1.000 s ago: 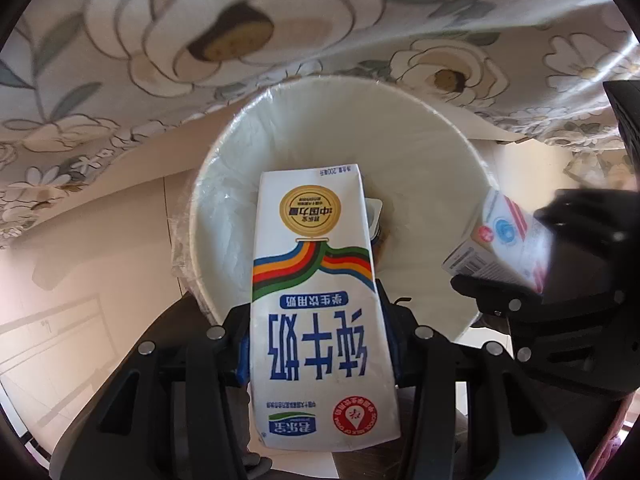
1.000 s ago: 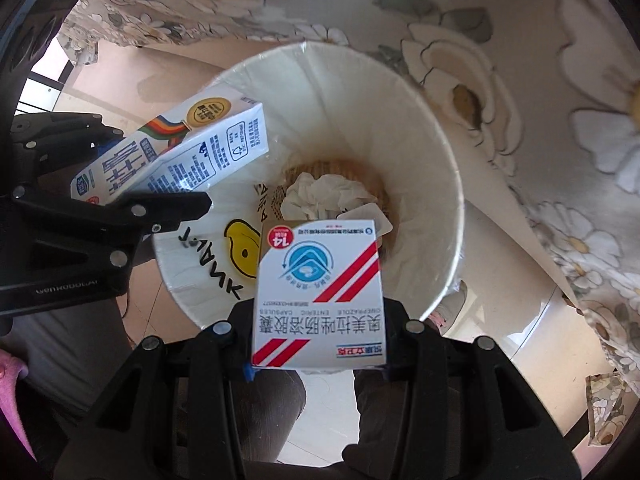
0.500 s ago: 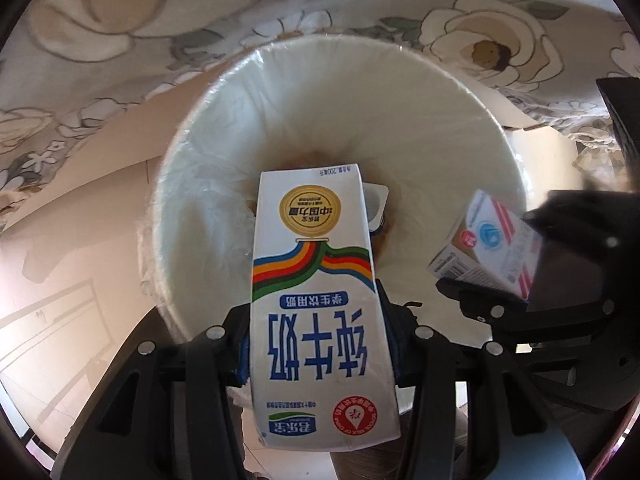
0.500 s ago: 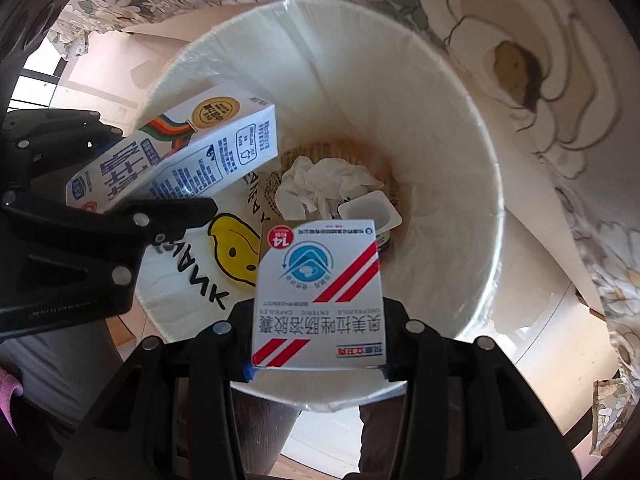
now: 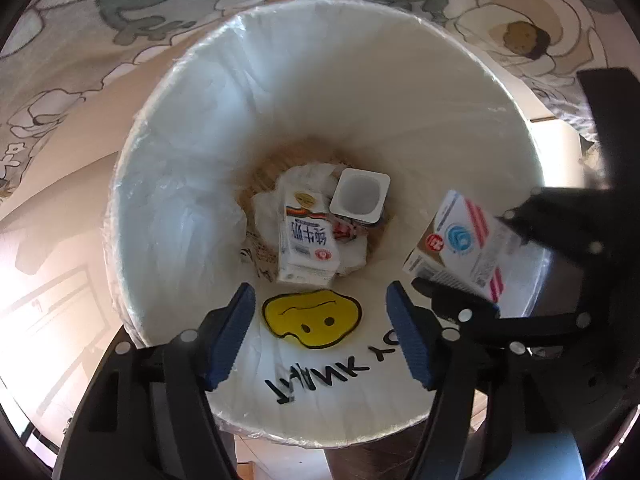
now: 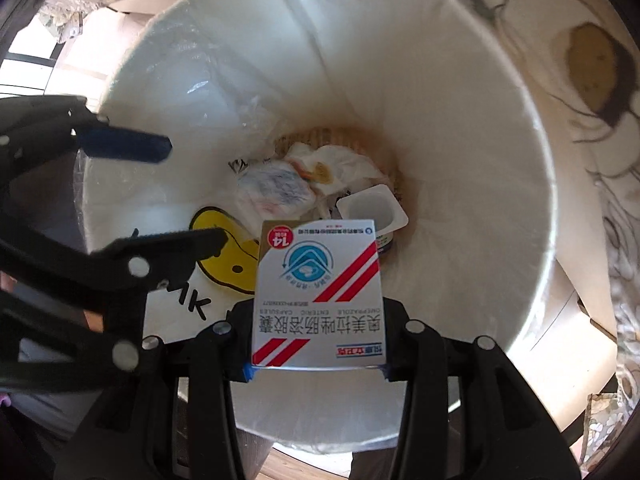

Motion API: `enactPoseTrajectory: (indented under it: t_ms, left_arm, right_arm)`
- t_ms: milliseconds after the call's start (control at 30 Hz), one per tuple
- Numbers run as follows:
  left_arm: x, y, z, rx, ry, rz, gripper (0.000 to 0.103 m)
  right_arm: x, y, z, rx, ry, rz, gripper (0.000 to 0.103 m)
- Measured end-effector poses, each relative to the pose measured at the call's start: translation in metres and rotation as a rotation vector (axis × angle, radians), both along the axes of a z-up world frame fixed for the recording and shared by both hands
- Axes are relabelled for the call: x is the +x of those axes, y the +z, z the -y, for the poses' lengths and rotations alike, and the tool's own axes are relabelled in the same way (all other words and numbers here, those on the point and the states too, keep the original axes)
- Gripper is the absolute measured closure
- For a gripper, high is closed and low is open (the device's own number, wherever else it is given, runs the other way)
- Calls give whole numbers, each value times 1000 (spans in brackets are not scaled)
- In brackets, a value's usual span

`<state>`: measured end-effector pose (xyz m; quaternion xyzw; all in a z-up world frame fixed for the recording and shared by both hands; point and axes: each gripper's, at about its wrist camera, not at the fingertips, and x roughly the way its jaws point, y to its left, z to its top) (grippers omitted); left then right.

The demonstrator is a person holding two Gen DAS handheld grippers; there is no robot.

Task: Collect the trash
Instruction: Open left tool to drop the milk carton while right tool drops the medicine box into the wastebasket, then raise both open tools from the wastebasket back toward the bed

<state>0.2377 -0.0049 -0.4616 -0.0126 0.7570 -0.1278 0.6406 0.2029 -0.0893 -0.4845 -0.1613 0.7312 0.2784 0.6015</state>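
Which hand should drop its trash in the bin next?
The right. Its tool holds the medicine box clamped above the open bin, so it probably only needs to let go. The left tool has just been opening, nothing between its pads; the milk carton lies in the bin.

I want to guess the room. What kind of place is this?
Probably a home room: a lined waste bin stands on a tiled floor beside a flowered cloth, with a milk carton inside.

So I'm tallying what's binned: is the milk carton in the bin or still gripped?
In. The milk carton lies at the bottom of the bin; the left gripper is open and empty.
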Motion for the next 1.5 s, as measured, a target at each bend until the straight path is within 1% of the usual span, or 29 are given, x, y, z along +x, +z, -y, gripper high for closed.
enactPoseTrajectory:
  t_ms: [167, 333, 400, 500, 600, 733, 867, 967, 1033, 1100, 1167, 1233, 1267, 1367, 1433, 1500]
  left_arm:
    - [-3, -4, 1, 3, 2, -13, 32]
    - [-4, -8, -1, 10, -4, -12, 32]
    - [-4, -10, -1, 14, -2, -9, 32]
    - [-7, -7, -1, 15, -1, -7, 32]
    - [-8, -6, -1, 18, -6, -2, 32]
    - [-11, -4, 0, 26, -14, 3, 32]
    - [-15, 4, -1, 37, -19, 28, 32]
    - [-20, 14, -1, 58, -26, 51, 32]
    - [-23, 26, -2, 61, -31, 73, 32]
    - [-27, 42, -2, 69, -37, 106, 32]
    - [-32, 62, -2, 71, -53, 153, 32]
    - [-37, 84, -1, 89, -75, 207, 32]
    - [-40, 95, -1, 91, -85, 234, 32]
    - [-49, 136, 0, 91, -105, 307, 32]
    - [-54, 164, -2, 80, -108, 350, 32]
    - [-57, 192, -3, 67, -99, 397, 27]
  right_arm:
    - [1, 1, -5, -20, 9, 9, 52]
    - [0, 2, -6, -23, 18, 17, 52]
    - [-1, -6, 6, -18, 20, 17, 52]
    - [-1, -3, 9, -16, 19, 17, 51]
    - [-2, -14, 5, -17, 16, 21, 51]
    - [-4, -9, 4, -21, 17, 36, 51]
    - [-7, -2, 6, -39, 13, 52, 52]
    - [-9, 7, 10, -55, -16, 48, 52]
    - [-10, 19, 14, -41, -35, 58, 52]
    - [-14, 36, 17, -33, -38, 89, 51]
    - [-17, 55, 20, -26, -42, 120, 51]
    - [-21, 74, 23, -19, -49, 146, 51]
    - [-23, 85, 26, -12, -54, 161, 51]
    - [-31, 121, 32, 3, -54, 224, 43]
    - [-39, 145, 35, 10, -37, 270, 42]
    - [-46, 173, 39, 18, -18, 318, 42]
